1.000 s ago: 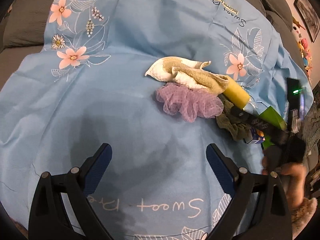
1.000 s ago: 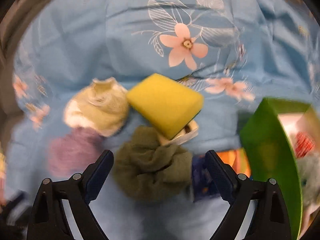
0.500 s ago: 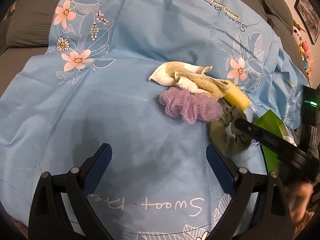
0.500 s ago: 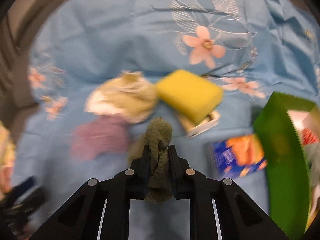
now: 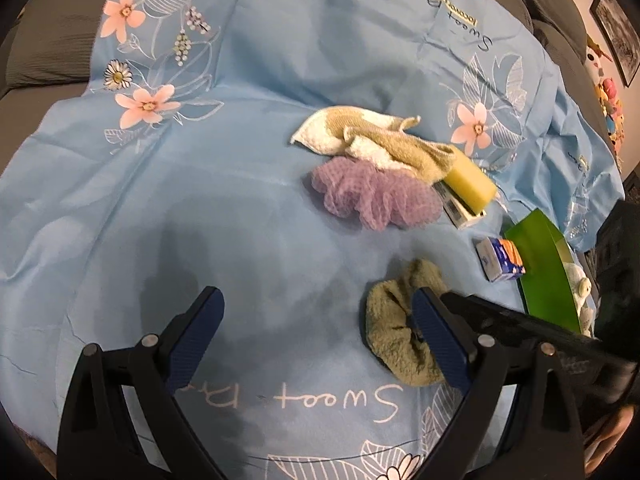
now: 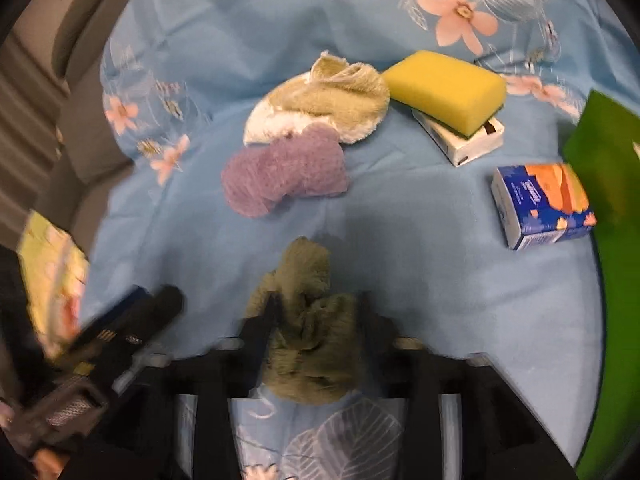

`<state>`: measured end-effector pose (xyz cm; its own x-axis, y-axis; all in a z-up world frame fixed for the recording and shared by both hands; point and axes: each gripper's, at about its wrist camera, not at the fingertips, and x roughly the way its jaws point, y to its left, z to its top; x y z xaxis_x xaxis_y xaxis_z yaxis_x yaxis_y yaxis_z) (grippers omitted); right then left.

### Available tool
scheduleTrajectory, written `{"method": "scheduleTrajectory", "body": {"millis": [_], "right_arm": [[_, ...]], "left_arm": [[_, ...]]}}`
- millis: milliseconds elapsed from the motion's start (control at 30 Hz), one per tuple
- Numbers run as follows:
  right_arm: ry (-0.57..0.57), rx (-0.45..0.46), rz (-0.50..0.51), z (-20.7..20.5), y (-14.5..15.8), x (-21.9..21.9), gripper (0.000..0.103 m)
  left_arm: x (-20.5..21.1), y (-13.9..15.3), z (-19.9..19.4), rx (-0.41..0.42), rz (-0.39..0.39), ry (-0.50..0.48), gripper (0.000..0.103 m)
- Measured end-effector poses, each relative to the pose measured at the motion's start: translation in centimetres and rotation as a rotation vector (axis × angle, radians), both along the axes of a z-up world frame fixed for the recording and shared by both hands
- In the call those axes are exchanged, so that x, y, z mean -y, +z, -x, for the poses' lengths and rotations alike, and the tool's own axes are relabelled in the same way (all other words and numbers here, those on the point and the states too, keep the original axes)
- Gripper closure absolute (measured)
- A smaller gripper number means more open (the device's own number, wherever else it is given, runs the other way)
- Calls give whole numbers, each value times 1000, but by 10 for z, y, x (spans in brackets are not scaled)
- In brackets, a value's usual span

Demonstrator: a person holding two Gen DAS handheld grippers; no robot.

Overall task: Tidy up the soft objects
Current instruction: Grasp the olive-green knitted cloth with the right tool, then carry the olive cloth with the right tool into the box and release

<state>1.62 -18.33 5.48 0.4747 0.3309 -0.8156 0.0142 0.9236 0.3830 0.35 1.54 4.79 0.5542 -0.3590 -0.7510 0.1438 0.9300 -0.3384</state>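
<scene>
Fuzzy olive terry cloth [image 6: 308, 332]; porous yellow foam sponge [image 6: 444, 88]; smooth blue sheet [image 5: 240, 220].

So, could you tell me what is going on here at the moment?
A person with a gripper in each hand is sorting soft things on a blue floral cloth. The right gripper has just been opening, with the olive green cloth between its fingers on the sheet. The left gripper hovers open and empty. A towel, purple pouf and yellow sponge lie beyond.
</scene>
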Motion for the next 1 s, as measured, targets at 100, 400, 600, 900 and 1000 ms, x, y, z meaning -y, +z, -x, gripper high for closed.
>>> {"method": "scheduleTrajectory", "body": {"millis": [100, 400, 600, 900, 1000], "right_arm": [[-61, 63, 6, 9, 10, 13, 29], [-79, 19, -111, 8, -2, 21, 29], [-34, -54, -127, 2, -26, 0, 39], [15, -87, -177, 0, -35, -6, 66], [13, -52, -195, 4, -22, -2, 66]], "left_arm": [[2, -2, 0, -21, 36, -23, 8], [33, -13, 7, -55, 34, -122, 15], [51, -25, 11, -75, 44, -183, 57], [67, -27, 12, -47, 58, -222, 82], [71, -14, 18, 0, 60, -227, 82]]}}
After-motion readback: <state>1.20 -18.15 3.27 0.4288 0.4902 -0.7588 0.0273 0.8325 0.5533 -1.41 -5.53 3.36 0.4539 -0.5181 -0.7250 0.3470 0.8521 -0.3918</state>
